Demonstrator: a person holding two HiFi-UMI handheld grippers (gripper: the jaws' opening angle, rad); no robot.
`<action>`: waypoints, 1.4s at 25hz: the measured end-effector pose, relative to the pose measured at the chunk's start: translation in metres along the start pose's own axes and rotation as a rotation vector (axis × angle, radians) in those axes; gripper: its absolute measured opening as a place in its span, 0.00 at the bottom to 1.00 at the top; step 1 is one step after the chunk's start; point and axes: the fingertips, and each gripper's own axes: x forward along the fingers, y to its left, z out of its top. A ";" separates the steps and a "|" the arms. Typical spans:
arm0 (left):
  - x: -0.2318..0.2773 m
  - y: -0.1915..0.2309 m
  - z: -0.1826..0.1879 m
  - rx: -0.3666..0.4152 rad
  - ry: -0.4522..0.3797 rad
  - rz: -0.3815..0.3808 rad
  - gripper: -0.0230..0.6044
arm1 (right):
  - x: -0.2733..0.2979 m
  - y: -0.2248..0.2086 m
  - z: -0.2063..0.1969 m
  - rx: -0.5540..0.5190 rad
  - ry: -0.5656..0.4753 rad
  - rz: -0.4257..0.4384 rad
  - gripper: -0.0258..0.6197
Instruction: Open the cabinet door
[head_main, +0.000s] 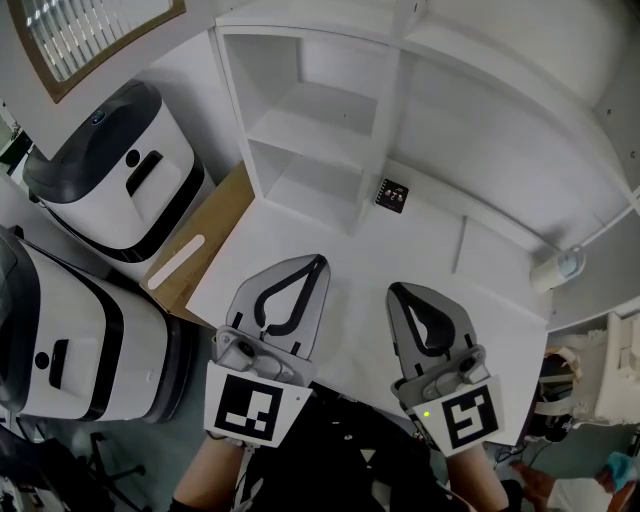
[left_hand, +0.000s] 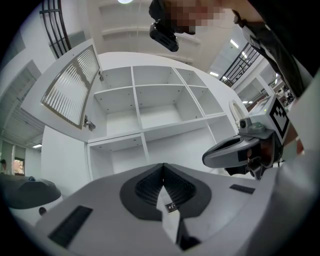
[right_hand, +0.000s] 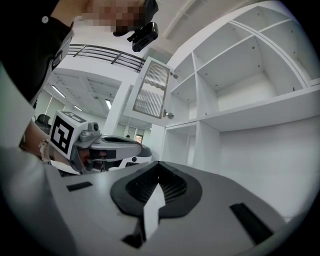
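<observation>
Two closed grippers (head_main: 320, 262) (head_main: 393, 291), one open cabinet door (left_hand: 70, 87)

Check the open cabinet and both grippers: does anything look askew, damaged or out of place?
Nothing stands out. The slatted cabinet door hangs open, the shelves look bare and intact, and the left gripper and right gripper are shut, holding nothing.

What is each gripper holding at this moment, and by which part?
Nothing. The left gripper and the right gripper are both shut and empty, clear of the cabinet.
</observation>
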 end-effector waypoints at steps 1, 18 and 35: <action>0.000 0.000 -0.001 -0.002 0.001 0.002 0.03 | 0.001 0.001 -0.001 0.000 0.002 0.004 0.04; 0.002 -0.006 -0.004 -0.003 0.009 -0.012 0.03 | 0.002 0.005 -0.004 0.005 0.011 0.029 0.04; 0.001 -0.010 -0.008 0.006 0.027 -0.020 0.03 | 0.004 0.008 -0.008 -0.001 0.025 0.051 0.04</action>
